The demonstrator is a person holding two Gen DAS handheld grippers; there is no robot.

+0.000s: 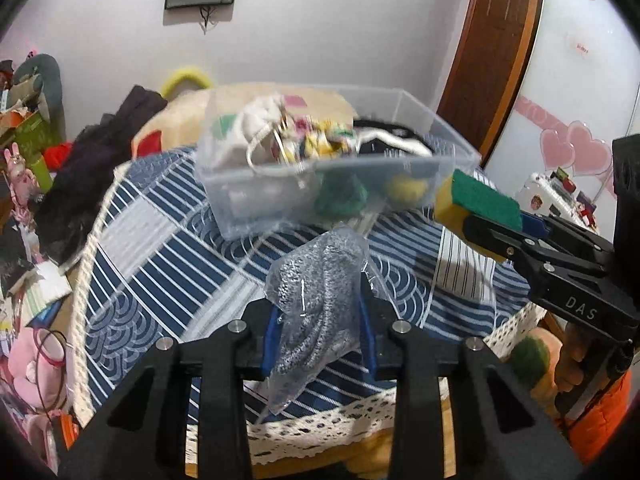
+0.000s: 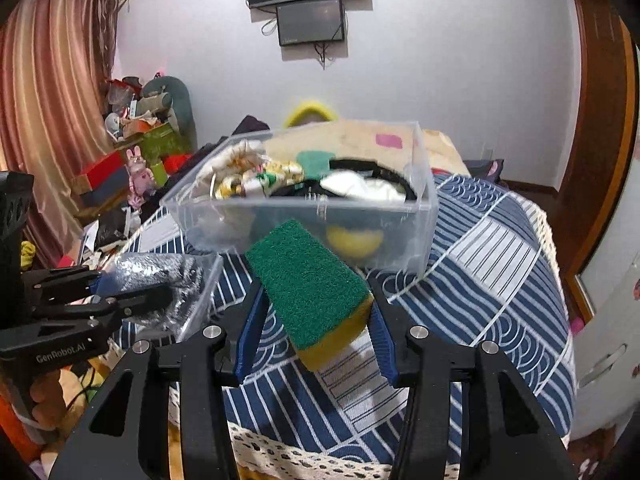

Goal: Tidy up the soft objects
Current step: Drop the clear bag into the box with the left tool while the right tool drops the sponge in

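Observation:
My left gripper (image 1: pixel 320 312) is shut on a grey knitted cloth in a clear plastic bag (image 1: pixel 316 300), held above the blue patterned tablecloth (image 1: pixel 160 248). It also shows in the right wrist view (image 2: pixel 156 280). My right gripper (image 2: pixel 316 300) is shut on a green and yellow sponge (image 2: pixel 312 284), which also shows in the left wrist view (image 1: pixel 476 200) near the bin's right corner. A clear plastic bin (image 1: pixel 280 184) (image 2: pixel 420 216) stands ahead on the table, holding white and black cloths, small patterned items and a yellow and a green soft object.
The round table is covered by the tablecloth with a lace edge (image 2: pixel 320 456). Cluttered boxes and toys (image 2: pixel 136 160) lie to the left. A wooden door frame (image 1: pixel 496 56) and a white cabinet (image 2: pixel 608 320) stand to the right. Dark clothes (image 1: pixel 104 148) lie behind the table.

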